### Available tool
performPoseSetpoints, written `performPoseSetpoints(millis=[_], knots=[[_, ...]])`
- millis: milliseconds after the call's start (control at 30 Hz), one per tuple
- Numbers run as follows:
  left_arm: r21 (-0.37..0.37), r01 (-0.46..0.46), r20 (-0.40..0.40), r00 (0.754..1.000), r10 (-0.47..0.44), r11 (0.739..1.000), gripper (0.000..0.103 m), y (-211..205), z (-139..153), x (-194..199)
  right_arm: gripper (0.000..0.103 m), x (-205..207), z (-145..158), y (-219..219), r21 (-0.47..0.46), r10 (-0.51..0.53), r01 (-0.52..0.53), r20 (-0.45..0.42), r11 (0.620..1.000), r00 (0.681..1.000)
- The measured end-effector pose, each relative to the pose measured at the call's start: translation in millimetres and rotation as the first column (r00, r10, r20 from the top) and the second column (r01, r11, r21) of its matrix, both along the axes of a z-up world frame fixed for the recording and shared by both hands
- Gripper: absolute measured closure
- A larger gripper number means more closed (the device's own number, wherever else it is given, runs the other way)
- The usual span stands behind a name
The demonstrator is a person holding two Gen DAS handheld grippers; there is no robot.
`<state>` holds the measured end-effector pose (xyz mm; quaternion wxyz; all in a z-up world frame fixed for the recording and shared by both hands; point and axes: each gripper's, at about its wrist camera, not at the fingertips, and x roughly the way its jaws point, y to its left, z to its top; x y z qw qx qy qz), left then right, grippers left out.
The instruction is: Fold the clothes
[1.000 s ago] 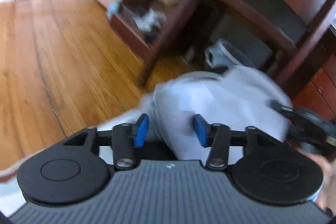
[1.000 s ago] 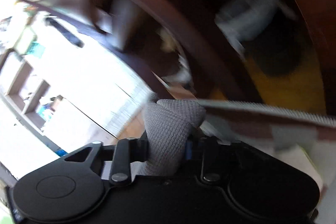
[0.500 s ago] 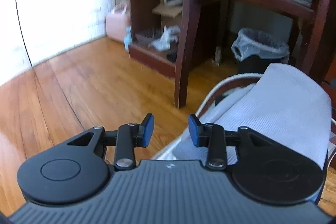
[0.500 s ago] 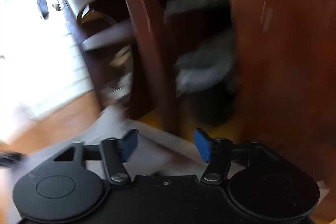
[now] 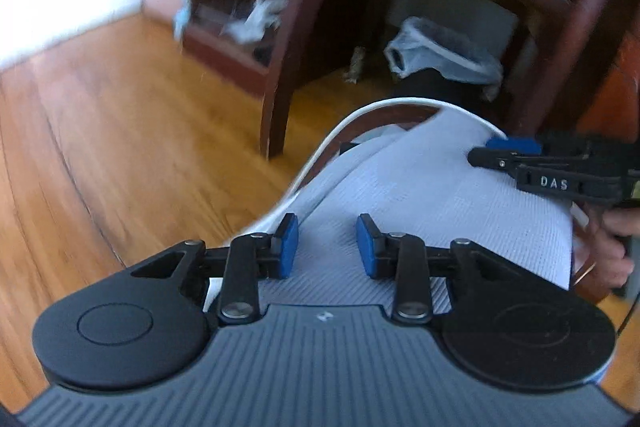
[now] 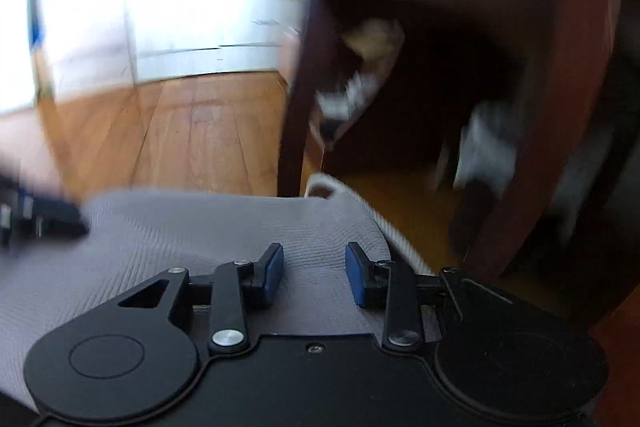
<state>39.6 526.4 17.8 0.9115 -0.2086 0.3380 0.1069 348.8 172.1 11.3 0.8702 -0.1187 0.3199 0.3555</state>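
Hovering over grey garment: left claw, right claw both agape, empty.

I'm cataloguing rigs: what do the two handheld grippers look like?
Both are black, with two round discs flanking linkage arms held by silver screws, ending in blue finger pads. The left gripper has a ribbed grey body; the right gripper bears white "DAS" lettering, seen from the left wrist view.
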Motion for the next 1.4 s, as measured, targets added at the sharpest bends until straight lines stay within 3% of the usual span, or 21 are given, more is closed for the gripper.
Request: performPoseSetpoints(millis=[33,100,167,200,233,267,300,333,367,400,467,633,767,800,867,1000,1133,1267,1333,1400], knots=[[-0.063,-0.007,0.012,1.000,0.007,0.998,0.071,10,-3,-5,0.081,2,-6,-2,0.025,-0.043,0.044,-0.050,0.999,0.998],[-0.092,-0.014,0.003,1.000,0.015,0.996,0.071,17,-4,-14,0.097,5,-8,5,0.002,-0.072,0.072,-0.051,0.997,0.996],[-0.031,-0.038,-0.036,0.999,0.037,0.999,0.069,16,2,-22,0.097,7,-9,11,-0.021,-0.102,0.101,-0.051,0.995,0.994],[0.047,-0.063,-0.086,0.994,0.067,0.997,0.062,14,3,-25,0.097,8,-10,14,-0.032,-0.117,0.115,-0.051,0.993,0.992],[0.075,-0.066,-0.097,0.993,0.074,0.995,0.044,13,5,-30,0.097,5,-5,16,-0.037,-0.137,0.135,-0.053,0.990,0.989],[0.104,-0.069,-0.107,0.991,0.080,0.992,0.043,12,8,-34,0.097,5,5,15,-0.024,-0.168,0.166,-0.059,0.986,0.984],[0.132,-0.071,-0.118,0.989,0.087,0.989,0.043,11,11,-39,0.095,2,15,14,-0.010,-0.198,0.197,-0.065,0.980,0.978],[0.139,-0.056,-0.124,0.990,0.074,0.989,0.045,5,16,-41,0.074,-29,27,6,0.010,-0.223,0.224,-0.052,0.975,0.973],[0.146,-0.041,-0.130,0.990,0.061,0.988,0.044,0,21,-43,0.051,-52,37,2,0.017,-0.233,0.233,0.014,0.972,0.972],[0.152,-0.026,-0.136,0.990,0.047,0.988,0.043,-6,27,-45,0.046,-73,47,-2,0.025,-0.238,0.237,0.081,0.971,0.968],[0.165,0.004,-0.149,0.989,0.021,0.986,0.037,-17,37,-49,0.044,-107,63,2,0.019,-0.147,0.146,0.209,0.989,0.967],[0.194,0.079,-0.182,0.982,-0.043,0.978,0.016,-45,64,-58,0.036,-148,74,3,-0.013,-0.062,0.063,0.058,0.998,0.996],[0.225,0.146,-0.197,0.975,-0.102,0.963,0.014,-70,86,-68,0.035,-176,83,-6,-0.073,-0.031,0.034,0.043,0.997,0.999],[0.239,0.167,-0.192,0.974,-0.122,0.957,0.012,-78,92,-72,0.035,-202,89,-14,-0.086,-0.001,0.009,0.086,0.996,0.996],[0.252,0.194,-0.179,0.972,-0.151,0.948,0.003,-92,104,-82,0.035,-218,96,-20,-0.121,0.001,0.008,0.080,0.993,0.997],[0.248,0.239,-0.205,0.960,-0.190,0.939,0.001,-114,119,-96,0.032,-251,115,-56,-0.126,-0.029,0.028,-0.007,0.992,1.000],[0.278,0.308,-0.282,0.932,-0.229,0.910,0.000,-146,129,-106,0.022,-270,119,-75,-0.190,-0.095,0.077,-0.091,0.979,0.991],[0.316,0.371,-0.303,0.911,-0.278,0.873,0.000,-174,145,-114,0.022,-284,125,-99,-0.127,-0.052,0.020,-0.248,0.992,0.967],[0.323,0.394,-0.303,0.904,-0.300,0.861,0.000,-187,155,-117,0.022,-286,129,-109,-0.101,-0.075,0.048,-0.277,0.994,0.958],[0.295,0.391,-0.327,0.899,-0.292,0.872,0.000,-192,158,-112,0.022,-291,132,-116,-0.115,-0.092,0.063,-0.262,0.991,0.961]])
